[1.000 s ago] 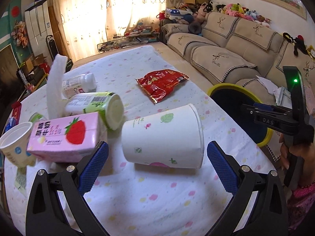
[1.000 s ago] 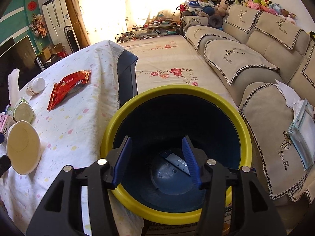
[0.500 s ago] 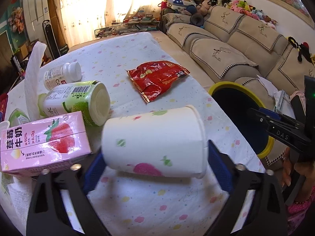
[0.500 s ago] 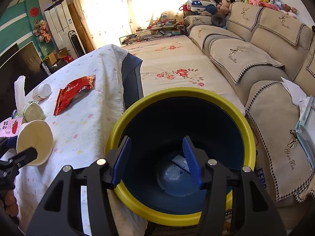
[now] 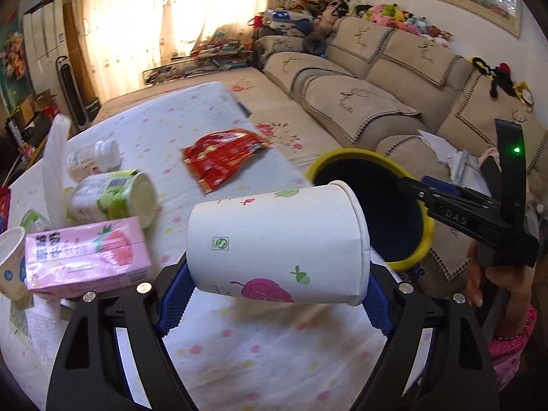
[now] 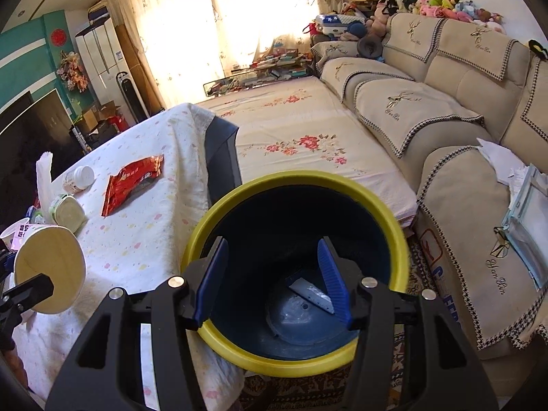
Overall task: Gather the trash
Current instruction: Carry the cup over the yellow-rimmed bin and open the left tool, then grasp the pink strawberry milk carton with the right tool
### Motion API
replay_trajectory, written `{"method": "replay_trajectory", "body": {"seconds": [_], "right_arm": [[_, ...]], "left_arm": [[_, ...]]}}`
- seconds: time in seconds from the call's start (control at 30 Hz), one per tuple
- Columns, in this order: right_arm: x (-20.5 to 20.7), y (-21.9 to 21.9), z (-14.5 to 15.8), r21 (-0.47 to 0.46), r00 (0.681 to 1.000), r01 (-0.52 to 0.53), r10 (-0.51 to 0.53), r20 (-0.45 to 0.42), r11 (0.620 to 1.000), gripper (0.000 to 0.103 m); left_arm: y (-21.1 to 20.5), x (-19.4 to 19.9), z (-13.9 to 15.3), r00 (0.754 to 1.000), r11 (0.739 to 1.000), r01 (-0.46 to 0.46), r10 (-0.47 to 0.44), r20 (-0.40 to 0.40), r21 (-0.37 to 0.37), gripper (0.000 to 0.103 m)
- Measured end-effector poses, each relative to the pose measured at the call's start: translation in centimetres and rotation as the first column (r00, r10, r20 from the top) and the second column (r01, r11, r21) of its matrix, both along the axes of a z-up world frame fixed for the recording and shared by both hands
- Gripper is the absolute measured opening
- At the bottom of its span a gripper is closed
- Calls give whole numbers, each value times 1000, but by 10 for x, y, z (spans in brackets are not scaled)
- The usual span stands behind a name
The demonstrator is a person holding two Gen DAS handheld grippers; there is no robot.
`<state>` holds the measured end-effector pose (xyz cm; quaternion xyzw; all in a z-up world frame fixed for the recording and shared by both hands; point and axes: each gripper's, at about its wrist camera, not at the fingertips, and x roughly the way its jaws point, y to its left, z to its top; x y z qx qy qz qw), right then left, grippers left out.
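My left gripper (image 5: 274, 294) is shut on a white paper cup (image 5: 277, 239) with leaf prints, held on its side above the table, its mouth toward the yellow-rimmed blue trash bin (image 5: 376, 212). The cup's open mouth also shows in the right wrist view (image 6: 49, 269). My right gripper (image 6: 274, 281) is open and empty, hovering over the bin (image 6: 294, 181), which has a scrap at its bottom. It shows from the side in the left wrist view (image 5: 472, 212). A red snack wrapper (image 5: 222, 157) lies farther back on the table.
On the table's left lie a pink milk carton (image 5: 85, 257), a green-labelled tub (image 5: 116, 195), a small white bottle (image 5: 96, 157), a small cup (image 5: 10, 263) and a tissue (image 5: 54, 167). A beige sofa (image 6: 445, 109) stands right of the bin.
My left gripper closed on the paper cup and lifted it off the table, moving it right toward the bin. The right gripper stayed open over the bin.
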<state>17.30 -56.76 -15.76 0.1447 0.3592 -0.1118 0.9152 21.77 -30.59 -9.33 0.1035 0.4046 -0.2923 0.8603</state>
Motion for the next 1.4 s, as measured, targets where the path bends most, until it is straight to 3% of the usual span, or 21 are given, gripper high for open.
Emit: {"method": "replay_trajectory", "body": {"seconds": [0.2,0.4,0.6,0.77,0.93,1.17,1.3,1.4], "right_arm": [[-28,-18,17,-54,997,70,-68,28,996,52],[-53,-40,25,-81,991,131,-129,36,988,53],[-72,-55,30,-106,983,185,-182,37,977,58],[-81,-62,30,-103,977,210,-207,43,972,59],[-76,-53,28,-89,983,182,-180,36,979,59],[-40,0,20,-58,1000,-8,9,6,998,59],[-16,50,19,-35,987,-160,161,0,986,59],[0,100,22,-34,960,-280,280,3,959,59]], "left_arm": [[-56,-4,7,995,995,101,-101,-7,-11,82],[-122,3,-6,982,983,184,-184,-43,1,83],[-173,23,-32,974,979,204,-200,-108,23,83],[-179,39,-44,978,987,158,-152,-144,33,91],[-128,33,-21,990,995,95,-97,-107,-20,92],[-2,-5,28,997,994,-63,66,31,-92,96],[78,-28,50,972,975,-195,206,115,-103,97],[138,-43,62,937,950,-296,310,163,-104,97]]}}
